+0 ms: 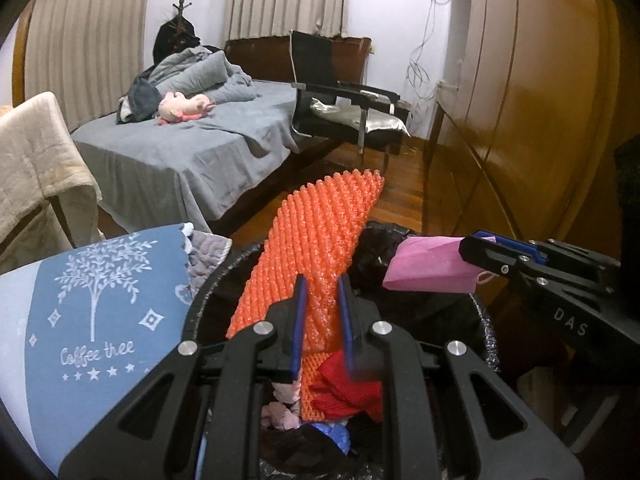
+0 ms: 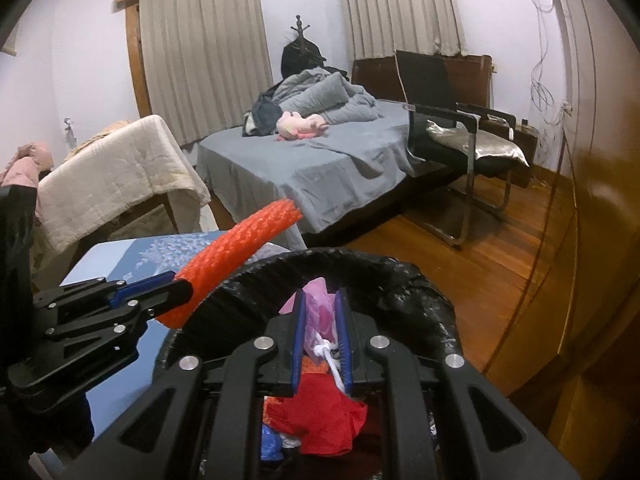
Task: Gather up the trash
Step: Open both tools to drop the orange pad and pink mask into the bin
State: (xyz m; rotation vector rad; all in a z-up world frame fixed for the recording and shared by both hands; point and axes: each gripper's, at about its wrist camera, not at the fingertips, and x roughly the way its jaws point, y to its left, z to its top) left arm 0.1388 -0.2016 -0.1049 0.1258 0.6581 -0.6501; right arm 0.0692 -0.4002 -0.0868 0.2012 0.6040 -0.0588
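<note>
orange foam net (image 1: 316, 248) upright over black-lined bin (image 2: 360, 276); pink mask (image 1: 430, 266) above rim.

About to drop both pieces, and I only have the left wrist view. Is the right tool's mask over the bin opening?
Observer: Yes. The right wrist view shows the pink mask inside the bin rim, above red trash.
Operator: Is it clamped?
Observer: The right tool is shut on it; a white ear loop hangs between the fingers.
Operator: And my net?
Observer: Side on, the left tool clamps the orange net near its lower end, which shows against the rim's left edge.
</note>
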